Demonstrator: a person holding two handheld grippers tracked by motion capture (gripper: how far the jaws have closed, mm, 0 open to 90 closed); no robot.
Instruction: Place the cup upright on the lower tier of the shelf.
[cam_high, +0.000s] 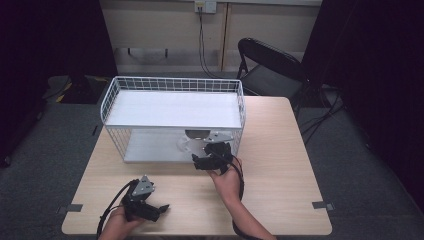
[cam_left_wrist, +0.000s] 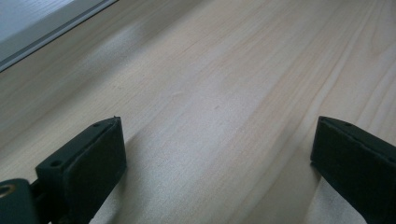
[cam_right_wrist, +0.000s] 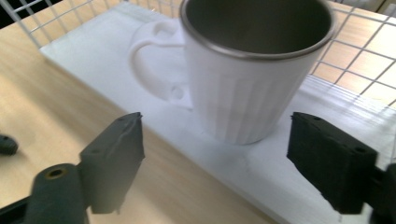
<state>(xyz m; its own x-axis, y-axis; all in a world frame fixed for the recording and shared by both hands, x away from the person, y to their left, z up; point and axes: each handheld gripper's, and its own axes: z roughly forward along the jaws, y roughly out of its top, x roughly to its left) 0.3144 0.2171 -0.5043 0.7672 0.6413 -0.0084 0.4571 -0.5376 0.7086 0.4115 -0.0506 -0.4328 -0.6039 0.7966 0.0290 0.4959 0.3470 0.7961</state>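
Note:
A white mug (cam_right_wrist: 243, 88) with a metal inside stands upright on the lower white board (cam_right_wrist: 88, 56) of a wire rack (cam_high: 172, 107), its handle (cam_right_wrist: 154, 70) turned left in the right gripper view. My right gripper (cam_right_wrist: 215, 123) is open, its jaws wide on either side just short of the mug, not touching it. From above, the right gripper (cam_high: 215, 150) sits at the rack's open front, with the mug (cam_high: 192, 142) partly hidden behind it. My left gripper (cam_high: 161, 207) rests low near the table's front edge, open (cam_left_wrist: 217, 140) over bare wood.
The white wire rack has a top shelf and mesh sides and stands at the back middle of the wooden table (cam_high: 280, 165). A black folding chair (cam_high: 270, 65) stands behind the table's right corner. Cables hang from a wall socket (cam_high: 205, 6).

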